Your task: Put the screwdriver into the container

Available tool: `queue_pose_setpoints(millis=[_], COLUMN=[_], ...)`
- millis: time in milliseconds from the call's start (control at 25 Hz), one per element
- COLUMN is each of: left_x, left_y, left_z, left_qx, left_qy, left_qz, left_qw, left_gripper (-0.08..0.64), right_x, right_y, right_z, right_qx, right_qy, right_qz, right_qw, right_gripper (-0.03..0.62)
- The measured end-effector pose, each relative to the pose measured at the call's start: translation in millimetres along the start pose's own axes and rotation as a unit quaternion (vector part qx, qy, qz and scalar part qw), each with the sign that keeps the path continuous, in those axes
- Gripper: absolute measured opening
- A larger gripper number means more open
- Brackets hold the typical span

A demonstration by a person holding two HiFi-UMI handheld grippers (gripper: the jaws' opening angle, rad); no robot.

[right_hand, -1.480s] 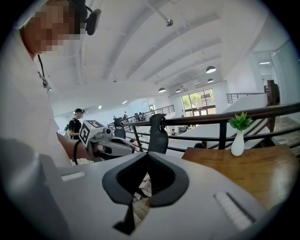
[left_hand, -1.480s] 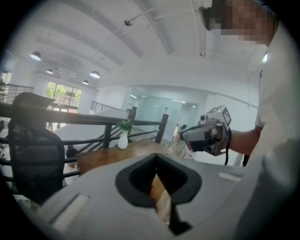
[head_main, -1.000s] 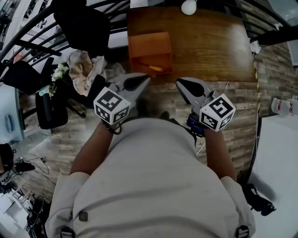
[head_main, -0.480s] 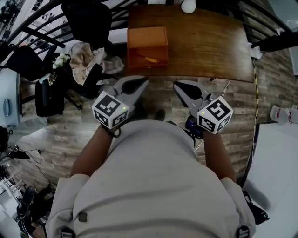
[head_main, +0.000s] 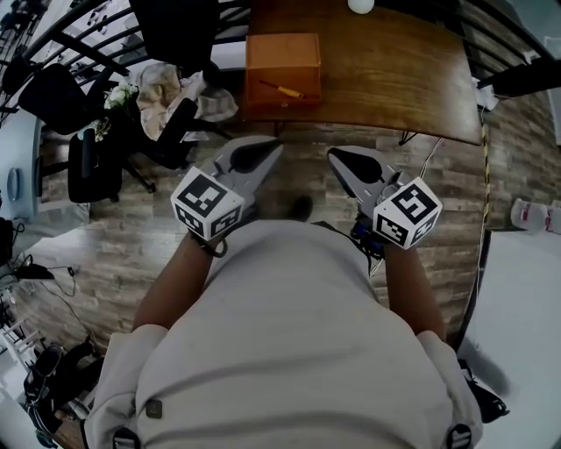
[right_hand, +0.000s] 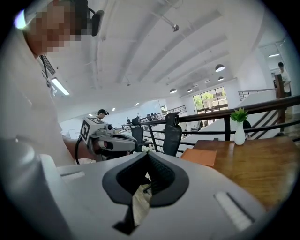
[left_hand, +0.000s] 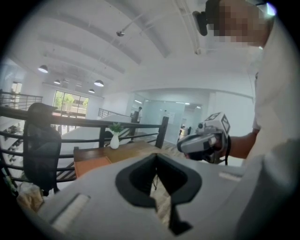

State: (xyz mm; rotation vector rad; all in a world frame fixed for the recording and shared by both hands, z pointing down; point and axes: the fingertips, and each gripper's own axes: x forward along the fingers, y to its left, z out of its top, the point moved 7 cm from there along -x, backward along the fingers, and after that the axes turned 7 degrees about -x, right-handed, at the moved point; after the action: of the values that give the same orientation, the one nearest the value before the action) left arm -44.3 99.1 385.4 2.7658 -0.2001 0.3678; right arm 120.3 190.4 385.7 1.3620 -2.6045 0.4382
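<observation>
Screwdriver on orange container; left gripper and right gripper shut, empty

Nearest the head camera is the person's pale shirt, with both forearms reaching forward. Each hand holds a gripper just ahead of the body, over the plank floor. The two are side by side and apart, with their noses toward the table. In each gripper view the black pads meet at the tip and nothing sits between them. The cube on each gripper carries black-and-white square markers.

Farther on, the container sits at the left end of the wooden table, well apart from both grippers. The screwdriver lies flat within its outline, in the near part. Its long axis runs diagonally, far-left to near-right in the head view. The yellow end looks to be the right one, but the tool is too small to be sure. A white vase stands at the far edge. Left of the table are black chairs and a heap of cloth.
</observation>
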Motion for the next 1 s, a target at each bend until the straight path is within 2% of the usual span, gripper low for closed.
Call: queue_pose_setpoints(millis=[520, 1000], left_x=[-92, -149], left_y=[-4, 14], left_z=[-12, -21], left_qx=[0.013, 0.018], left_qy=[-0.004, -0.005], left_qz=[-0.028, -0.060], left_qw=[0.9995, 0.9980], left_gripper=[0.003, 0.003], right_x=[29, 67], right_y=[94, 143], right_z=[5, 16], right_qx=[0.005, -0.005], right_qy=[0.001, 0.003], right_qz=[-0.032, -0.058], right_qw=[0.999, 0.998], right_gripper=[0.008, 0.008])
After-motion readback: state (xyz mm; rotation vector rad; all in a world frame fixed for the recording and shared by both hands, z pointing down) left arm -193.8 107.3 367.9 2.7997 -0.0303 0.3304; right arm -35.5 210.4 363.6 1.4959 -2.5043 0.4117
